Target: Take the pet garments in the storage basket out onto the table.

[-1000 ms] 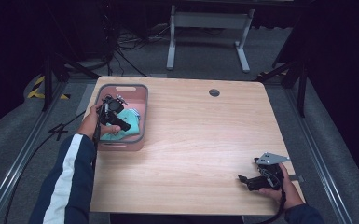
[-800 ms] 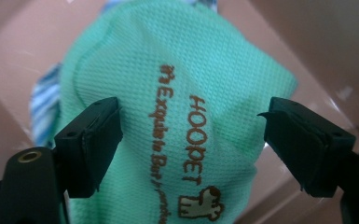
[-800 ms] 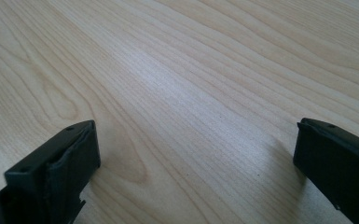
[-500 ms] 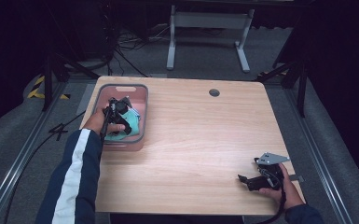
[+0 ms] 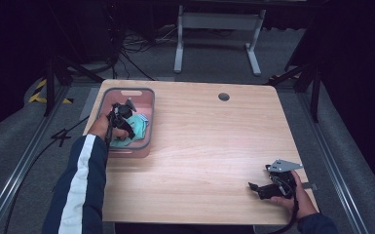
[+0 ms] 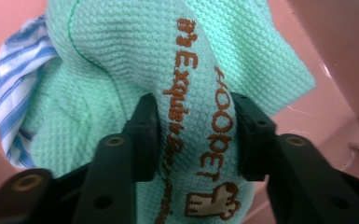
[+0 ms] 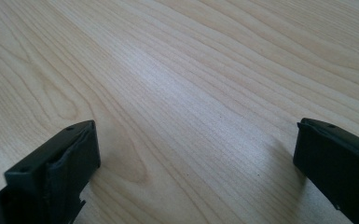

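A pink plastic basket (image 5: 148,97) stands at the table's far left and holds a mint-green waffle cloth (image 5: 137,124) with brown lettering. My left gripper (image 5: 121,117) reaches down into the basket. Its jaws have just been closing, and in the left gripper view both pads pinch a raised fold of the green cloth (image 6: 191,93) between them (image 6: 193,140). A blue-and-white striped cloth (image 6: 14,93) lies under the green one against the pink basket wall (image 6: 335,51). My right gripper (image 5: 254,187) rests at the table's near right, jaws wide apart (image 7: 196,149) over bare wood.
The wooden table (image 5: 214,146) has a round cable hole (image 5: 223,96) near its far edge. A white metal stand (image 5: 214,29) and cables lie on the dark floor beyond the table. A rail (image 5: 24,161) runs along the floor at the left.
My left gripper has dipped lower into the basket and onto the green cloth. The right gripper has stayed where it was.
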The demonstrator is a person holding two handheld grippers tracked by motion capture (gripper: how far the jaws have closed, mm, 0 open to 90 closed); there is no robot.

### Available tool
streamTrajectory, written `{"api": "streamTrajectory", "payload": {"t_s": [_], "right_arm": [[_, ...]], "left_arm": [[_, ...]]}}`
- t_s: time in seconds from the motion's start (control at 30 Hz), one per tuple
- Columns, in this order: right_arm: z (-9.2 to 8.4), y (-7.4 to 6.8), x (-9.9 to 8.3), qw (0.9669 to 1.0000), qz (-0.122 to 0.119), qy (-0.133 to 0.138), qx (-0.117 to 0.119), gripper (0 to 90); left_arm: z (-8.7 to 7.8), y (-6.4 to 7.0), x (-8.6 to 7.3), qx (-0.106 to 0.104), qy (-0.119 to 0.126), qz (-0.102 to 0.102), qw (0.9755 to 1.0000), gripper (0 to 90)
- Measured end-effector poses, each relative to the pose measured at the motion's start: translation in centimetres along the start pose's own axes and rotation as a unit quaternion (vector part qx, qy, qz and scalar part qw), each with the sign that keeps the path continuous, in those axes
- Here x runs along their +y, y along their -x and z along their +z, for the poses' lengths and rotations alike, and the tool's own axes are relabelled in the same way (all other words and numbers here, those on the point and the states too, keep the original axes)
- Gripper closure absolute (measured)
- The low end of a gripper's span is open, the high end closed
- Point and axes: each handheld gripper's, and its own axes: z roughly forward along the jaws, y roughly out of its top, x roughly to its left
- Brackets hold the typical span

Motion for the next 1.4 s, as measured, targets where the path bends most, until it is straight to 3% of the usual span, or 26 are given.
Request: {"api": "streamTrajectory", "payload": {"t_s": [0.13, 0.3, 0.33, 0.4, 0.43, 0.47, 0.53, 0.57, 0.6, 0.77, 1.03, 1.13, 1.2, 1.27, 1.4], "right_arm": [[0.0, 0.0, 0.0, 1.0000, 0.000, 0.000, 0.000, 0.6], [0.0, 0.0, 0.0, 1.0000, 0.000, 0.000, 0.000, 0.6], [0.0, 0.0, 0.0, 1.0000, 0.000, 0.000, 0.000, 0.6], [0.0, 0.0, 0.0, 1.0000, 0.000, 0.000, 0.000, 0.6], [0.0, 0.0, 0.0, 1.0000, 0.000, 0.000, 0.000, 0.6], [0.0, 0.0, 0.0, 1.0000, 0.000, 0.000, 0.000, 0.6], [0.0, 0.0, 0.0, 1.0000, 0.000, 0.000, 0.000, 0.6], [0.0, 0.0, 0.0, 1.0000, 0.000, 0.000, 0.000, 0.6], [0.0, 0.0, 0.0, 1.0000, 0.000, 0.000, 0.000, 0.6], [0.0, 0.0, 0.0, 1.0000, 0.000, 0.000, 0.000, 0.6], [0.0, 0.0, 0.0, 1.0000, 0.000, 0.000, 0.000, 0.6], [0.0, 0.0, 0.0, 1.0000, 0.000, 0.000, 0.000, 0.6], [0.0, 0.0, 0.0, 1.0000, 0.000, 0.000, 0.000, 0.6], [0.0, 0.0, 0.0, 1.0000, 0.000, 0.000, 0.000, 0.6], [0.0, 0.0, 0.0, 1.0000, 0.000, 0.000, 0.000, 0.6]], "left_arm": [[-0.1, 0.3, 0.0, 0.005, 0.001, 0.005, 1.0000, 66.7], [-0.4, 0.8, 0.1, 0.031, 0.008, 0.021, 0.9992, 70.9], [-0.8, 0.9, 0.0, 0.041, 0.019, 0.024, 0.9987, 70.9], [-1.7, 1.0, -0.3, 0.040, 0.045, 0.030, 0.9977, 71.7], [-1.7, 1.0, -0.3, 0.040, 0.045, 0.030, 0.9977, 71.8], [-2.5, 1.1, -0.6, 0.039, 0.070, 0.024, 0.9965, 71.8], [-2.9, 1.1, -0.8, 0.037, 0.079, 0.026, 0.9958, 71.8], [-3.6, 1.2, -1.2, 0.051, 0.106, 0.023, 0.9929, 71.9], [-3.6, 1.2, -1.2, 0.051, 0.106, 0.023, 0.9929, 71.8], [-5.1, 1.4, -2.4, 0.047, 0.159, 0.024, 0.9859, 71.9], [-6.2, 2.1, -3.8, 0.037, 0.210, 0.026, 0.9767, 71.9], [-6.8, 2.6, -4.2, 0.041, 0.239, 0.031, 0.9697, 71.9], [-6.9, 2.9, -4.4, 0.042, 0.250, 0.029, 0.9669, 71.9], [-7.1, 3.0, -4.7, 0.043, 0.254, 0.032, 0.9657, 71.9], [-7.6, 3.1, -5.2, 0.045, 0.274, 0.027, 0.9605, 71.9]]}}
